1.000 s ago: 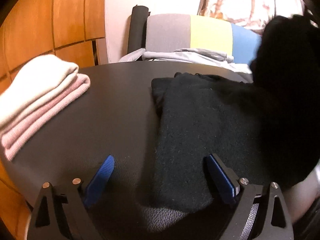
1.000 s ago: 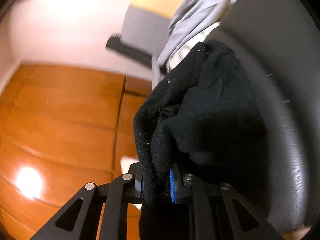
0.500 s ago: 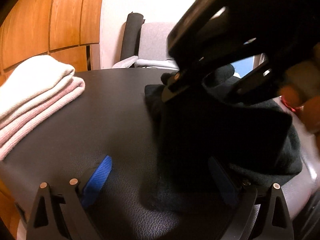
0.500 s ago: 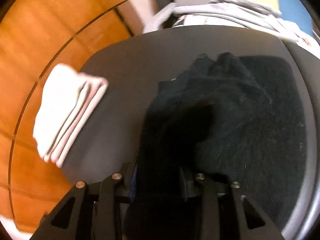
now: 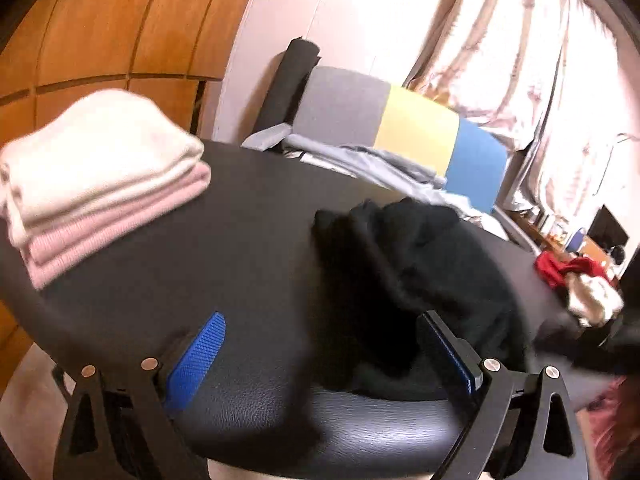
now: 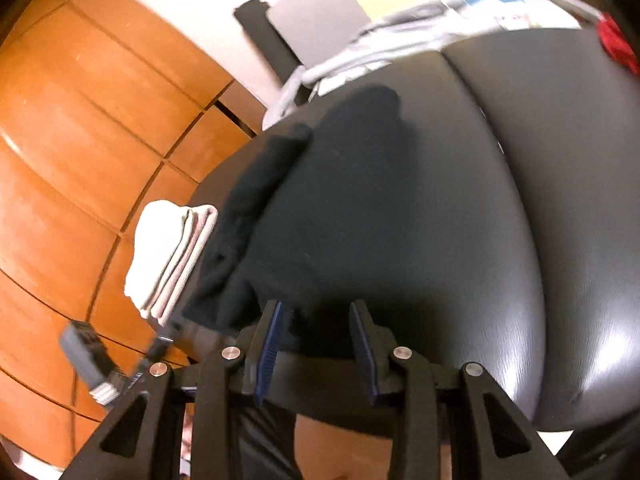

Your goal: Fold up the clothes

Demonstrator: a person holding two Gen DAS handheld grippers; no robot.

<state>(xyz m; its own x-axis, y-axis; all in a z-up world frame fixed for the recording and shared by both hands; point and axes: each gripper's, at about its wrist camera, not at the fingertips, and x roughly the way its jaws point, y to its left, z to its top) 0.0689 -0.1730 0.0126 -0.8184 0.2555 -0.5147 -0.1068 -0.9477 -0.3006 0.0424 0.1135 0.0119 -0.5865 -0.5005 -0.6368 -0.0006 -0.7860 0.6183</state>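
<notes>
A black garment (image 5: 400,272) lies folded over on the black leather table (image 5: 240,240), its loose end bunched toward the far side. In the left wrist view my left gripper (image 5: 320,356) is open wide just above the table's near edge, its right finger (image 5: 448,352) over the garment's near corner. In the right wrist view the same black garment (image 6: 340,200) lies flat ahead of my right gripper (image 6: 318,340). Its jaws stand part way apart at the garment's near hem, and the blue pads (image 6: 274,340) press on nothing.
A stack of folded white and pink clothes (image 5: 100,184) sits at the table's left end (image 6: 168,256). Behind the table stands a grey, yellow and blue chair (image 5: 420,136) draped with grey cloth (image 5: 380,164). A red cloth (image 5: 560,268) lies at the right. Wooden panelling covers the left wall.
My right gripper let go of the black garment, which now lies folded on the table, and drew back to the near edge. It has left the left wrist view. The left gripper rose slightly.
</notes>
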